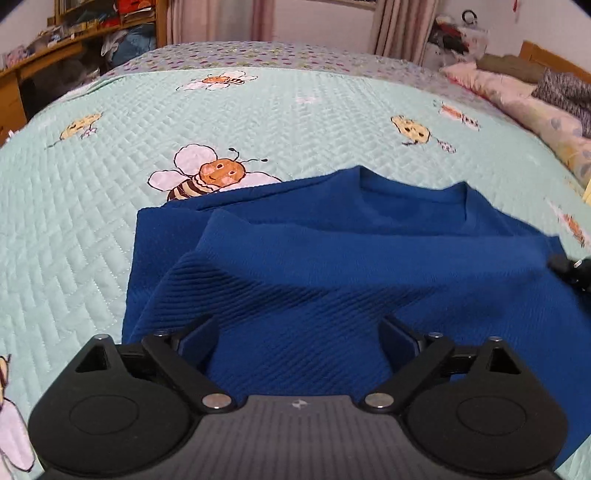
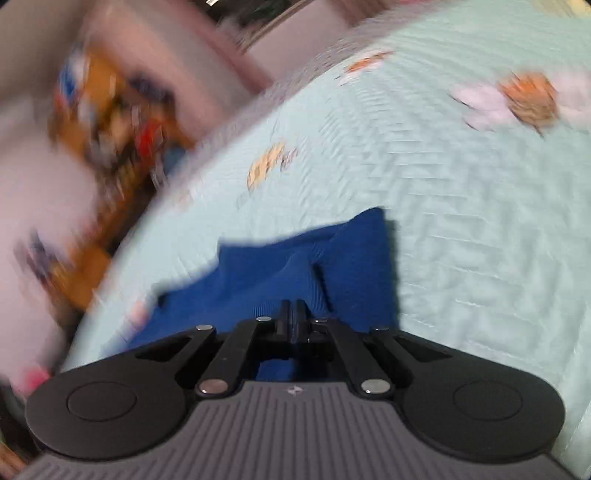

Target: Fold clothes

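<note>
With left gripper [image 1: 297, 334] spread over the blue sweater [image 1: 332, 240], right gripper [image 2: 293, 317] pinching its hem, I should lay it flat.

A mint quilt [image 1: 110, 221] printed with bees is spread over the bed; beyond it, curtains [image 1: 399, 26] and a wooden shelf [image 1: 110, 22] are seen.

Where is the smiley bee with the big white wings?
In the left wrist view, the smiling bee is stitched on the mint quilt, left of centre, peeking out just behind the blue sweater's far-left edge.
</note>
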A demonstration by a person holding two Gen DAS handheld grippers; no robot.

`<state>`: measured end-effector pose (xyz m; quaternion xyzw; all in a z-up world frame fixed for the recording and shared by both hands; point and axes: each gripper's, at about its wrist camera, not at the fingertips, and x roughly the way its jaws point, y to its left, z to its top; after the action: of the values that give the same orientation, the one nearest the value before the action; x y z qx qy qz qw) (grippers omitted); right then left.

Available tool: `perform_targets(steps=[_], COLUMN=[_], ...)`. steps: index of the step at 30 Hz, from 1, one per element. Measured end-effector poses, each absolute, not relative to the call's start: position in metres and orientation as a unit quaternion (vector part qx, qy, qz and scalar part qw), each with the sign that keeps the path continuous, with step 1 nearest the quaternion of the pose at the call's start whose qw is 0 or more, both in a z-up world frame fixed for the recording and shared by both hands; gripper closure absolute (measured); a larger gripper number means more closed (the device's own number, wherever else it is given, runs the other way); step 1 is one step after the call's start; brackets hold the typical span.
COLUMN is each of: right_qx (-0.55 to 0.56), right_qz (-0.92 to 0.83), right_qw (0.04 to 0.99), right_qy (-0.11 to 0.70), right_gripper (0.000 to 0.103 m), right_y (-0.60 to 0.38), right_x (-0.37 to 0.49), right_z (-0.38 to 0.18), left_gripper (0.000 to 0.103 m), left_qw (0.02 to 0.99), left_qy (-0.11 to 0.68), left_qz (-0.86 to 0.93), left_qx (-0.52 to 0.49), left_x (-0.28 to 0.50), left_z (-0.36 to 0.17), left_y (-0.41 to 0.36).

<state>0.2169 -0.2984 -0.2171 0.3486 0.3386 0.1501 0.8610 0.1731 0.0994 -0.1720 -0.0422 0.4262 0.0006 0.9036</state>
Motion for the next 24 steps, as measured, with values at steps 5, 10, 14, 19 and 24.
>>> perform_targets(steps=[5, 10, 14, 19, 24], right_qx=[0.261, 0.236, 0.304, 0.303, 0.304], right_qz=[0.133, 0.209, 0.143, 0.136, 0.207], right_qw=[0.921, 0.906, 0.879, 0.888, 0.870], right_qy=[0.256, 0.282, 0.337, 0.317, 0.327], right_gripper=[0.046, 0.013, 0.077, 0.074, 0.050], right_y=[-0.271, -0.237, -0.271, -0.272, -0.237], right_x=[0.171, 0.158, 0.183, 0.185, 0.219], right_z=[-0.162, -0.174, -0.200, -0.171, -0.163], left_gripper=[0.001, 0.000, 0.000, 0.000, 0.000], left_qw=[0.903, 0.903, 0.904, 0.906, 0.906], left_qy=[0.428, 0.426, 0.426, 0.421, 0.421], left_qz=[0.002, 0.004, 0.000, -0.002, -0.005], left_qx=[-0.042, -0.043, -0.043, -0.042, -0.042], left_x=[0.176, 0.176, 0.176, 0.174, 0.174], left_z=[-0.176, -0.177, -0.178, -0.179, -0.179], left_y=[0.098, 0.098, 0.100, 0.100, 0.100])
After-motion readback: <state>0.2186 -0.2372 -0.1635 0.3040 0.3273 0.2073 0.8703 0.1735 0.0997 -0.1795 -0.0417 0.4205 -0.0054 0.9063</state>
